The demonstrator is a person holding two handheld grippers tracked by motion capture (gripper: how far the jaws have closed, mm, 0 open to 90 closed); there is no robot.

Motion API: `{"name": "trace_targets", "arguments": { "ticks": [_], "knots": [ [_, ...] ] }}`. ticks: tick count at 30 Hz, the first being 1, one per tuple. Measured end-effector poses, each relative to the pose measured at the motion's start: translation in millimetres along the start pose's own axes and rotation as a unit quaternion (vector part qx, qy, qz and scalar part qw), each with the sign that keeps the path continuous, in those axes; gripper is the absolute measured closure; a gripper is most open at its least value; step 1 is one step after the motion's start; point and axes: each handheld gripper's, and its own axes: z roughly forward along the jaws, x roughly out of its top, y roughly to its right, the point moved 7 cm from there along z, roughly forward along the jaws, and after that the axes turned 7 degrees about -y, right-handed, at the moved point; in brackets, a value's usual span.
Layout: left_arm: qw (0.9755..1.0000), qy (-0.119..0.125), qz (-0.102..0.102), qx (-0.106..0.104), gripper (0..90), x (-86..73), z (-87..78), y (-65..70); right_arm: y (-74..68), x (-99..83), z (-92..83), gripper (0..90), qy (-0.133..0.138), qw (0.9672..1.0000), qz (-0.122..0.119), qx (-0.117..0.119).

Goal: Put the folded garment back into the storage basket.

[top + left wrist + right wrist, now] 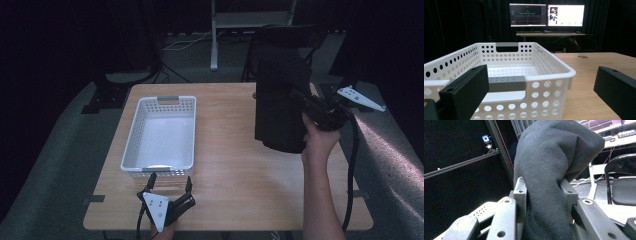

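Black cloth (pixel 280 100) hangs pinched in my right hand-held gripper (pixel 320 112), lifted above the bench (pixel 235 165) to clear it; my left hand-held gripper (pixel 169 192) waits spread beside the white basket (pixel 137 127).

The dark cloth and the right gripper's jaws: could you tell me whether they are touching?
Touching. The right gripper view shows both jaws of the right gripper pressed against the dark cloth, pinching it between them.

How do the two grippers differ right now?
The left gripper sits low by the white basket, jaws open and empty. The right gripper is raised, jaws shut on dark cloth hanging over the table. Both are hand-held.
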Motion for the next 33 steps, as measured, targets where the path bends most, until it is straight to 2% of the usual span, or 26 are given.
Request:
{"name": "trace_targets", "arguments": {
  "ticks": [5, 14, 33],
  "knots": [
    [1.0, 0.0, -0.002, 0.0, 0.8, 0.0, 0.0, -0.3, -6.0, 0.0, 4.1, 66.3, 0.004, 1.0, 0.001, 0.001],
    [0.9999, 0.0, -0.003, 0.01, 0.8, 0.0, 0.0, -1.0, -17.2, -1.0, 13.7, 66.2, 0.007, 0.9998, 0.003, 0.018],
    [1.0, 0.002, -0.001, 0.005, 0.8, 0.0, -0.4, -0.4, -41.5, -3.9, 36.9, 66.1, 0.004, 0.9991, 0.008, 0.043]
  ]
}}
